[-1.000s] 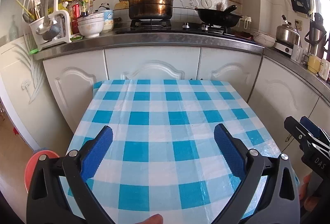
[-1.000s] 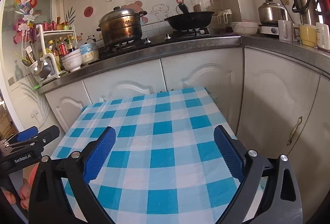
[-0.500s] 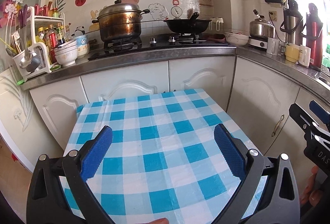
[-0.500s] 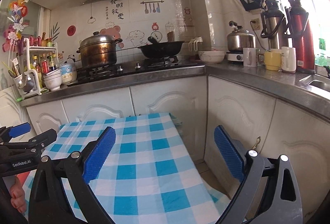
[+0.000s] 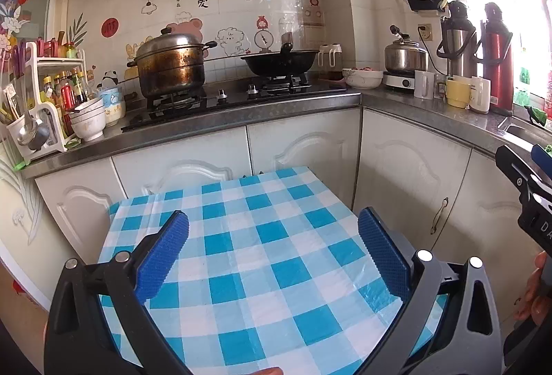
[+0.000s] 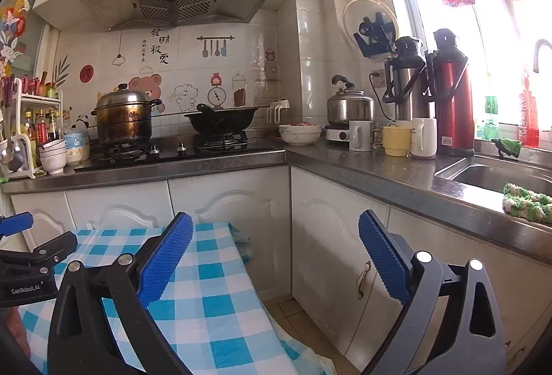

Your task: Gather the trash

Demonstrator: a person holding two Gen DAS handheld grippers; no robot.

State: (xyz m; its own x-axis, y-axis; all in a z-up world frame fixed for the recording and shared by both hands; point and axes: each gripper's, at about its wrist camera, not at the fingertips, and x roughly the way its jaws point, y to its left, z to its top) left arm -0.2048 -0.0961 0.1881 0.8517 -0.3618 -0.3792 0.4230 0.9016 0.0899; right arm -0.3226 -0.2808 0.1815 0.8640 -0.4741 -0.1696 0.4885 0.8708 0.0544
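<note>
In the left wrist view, a white rack (image 5: pixel 41 106) of bottles and utensils stood at the far left of the frame on the grey counter (image 5: pixel 241 119), with stacked bowls (image 5: pixel 90 119) just beside it. Right of those, a tarnished steel pot (image 5: pixel 170 68) sat on the gas hob, and a black wok (image 5: pixel 279 61) sat on the burner to its right. Further right came a white bowl (image 5: pixel 364 78), a steel kettle (image 5: pixel 406 56), mugs and two tall flasks (image 5: pixel 477 50) near the bright window. Low in the frame, the left tool (image 5: pixel 272 257) was held above the table (image 5: pixel 262 237) with its blue-and-white checked cloth, its jaws spread wide apart and nothing between them. The right tool (image 5: pixel 531 195) showed only partly at the right edge.

In the right wrist view, the left tool (image 6: pixel 31 254) showed at the lower left edge over the checked table (image 6: pixel 214 285). The right tool (image 6: pixel 276 254) filled the lower centre, its blue pads (image 6: pixel 165 257) wide apart and gripping nothing, the left pad over the table's right edge and the right pad in front of the white cabinet doors (image 6: pixel 331 237). At the far right, a steel sink (image 6: pixel 496 178) was set in the counter, with a green-and-white cloth (image 6: pixel 526 202) on its near rim. No trash could be made out in either view.
</note>
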